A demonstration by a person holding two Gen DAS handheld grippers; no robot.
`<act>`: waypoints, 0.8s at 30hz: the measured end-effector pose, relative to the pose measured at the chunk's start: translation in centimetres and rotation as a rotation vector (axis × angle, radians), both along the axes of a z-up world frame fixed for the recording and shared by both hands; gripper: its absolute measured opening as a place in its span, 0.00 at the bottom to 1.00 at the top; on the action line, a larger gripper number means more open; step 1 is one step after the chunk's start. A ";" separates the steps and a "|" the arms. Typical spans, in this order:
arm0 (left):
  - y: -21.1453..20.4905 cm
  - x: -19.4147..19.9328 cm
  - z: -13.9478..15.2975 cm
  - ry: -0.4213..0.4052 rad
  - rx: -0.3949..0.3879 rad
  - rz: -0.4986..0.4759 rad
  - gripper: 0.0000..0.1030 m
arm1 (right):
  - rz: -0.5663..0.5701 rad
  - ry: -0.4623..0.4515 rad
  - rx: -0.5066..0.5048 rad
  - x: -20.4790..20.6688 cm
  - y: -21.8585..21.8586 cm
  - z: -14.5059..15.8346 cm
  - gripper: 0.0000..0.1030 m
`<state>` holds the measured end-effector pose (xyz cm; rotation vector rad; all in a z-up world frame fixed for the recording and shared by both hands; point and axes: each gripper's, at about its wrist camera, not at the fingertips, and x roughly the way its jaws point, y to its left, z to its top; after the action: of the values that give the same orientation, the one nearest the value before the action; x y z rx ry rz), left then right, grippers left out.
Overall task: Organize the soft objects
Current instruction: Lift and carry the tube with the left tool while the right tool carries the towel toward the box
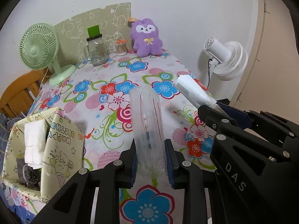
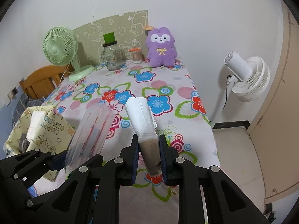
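My left gripper (image 1: 150, 149) is shut on a clear, limp plastic pack (image 1: 146, 115) that sticks up and forward above the floral tablecloth (image 1: 115, 85). Beside it on the right, my right gripper (image 1: 216, 105) is shut on a white tissue pack in clear wrap (image 1: 192, 89). The right wrist view shows the same: right gripper (image 2: 148, 143) clamped on the lower, brownish end of the tissue pack (image 2: 140, 113), and left gripper (image 2: 62, 160) gripping the clear pack (image 2: 91, 130) at lower left. A purple plush toy (image 1: 146, 37) (image 2: 161, 46) sits upright at the far edge against the wall.
A printed paper bag (image 1: 59, 141) (image 2: 50, 125) at the table's left edge holds a white tissue pack (image 1: 34, 140) and dark items. At the back stand a green fan (image 1: 39, 44), glass jar (image 1: 96, 50) and cotton-swab tub (image 1: 121, 47). A white fan (image 1: 228, 59) stands off the right edge.
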<state>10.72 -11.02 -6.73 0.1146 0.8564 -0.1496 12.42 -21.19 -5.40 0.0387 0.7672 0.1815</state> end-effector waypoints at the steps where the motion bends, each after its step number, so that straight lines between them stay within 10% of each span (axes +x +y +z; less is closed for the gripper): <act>1: 0.0 -0.2 0.3 -0.007 0.000 -0.004 0.25 | -0.004 -0.007 -0.001 -0.2 -0.1 0.3 0.22; 24: 1.9 -2.9 5.0 -0.079 -0.004 -0.009 0.25 | 0.014 -0.106 -0.017 -3.3 2.0 5.5 0.22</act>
<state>7.77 -9.11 -1.70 0.1205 0.7766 -0.1544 9.16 -19.16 0.13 0.0074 0.6633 0.1891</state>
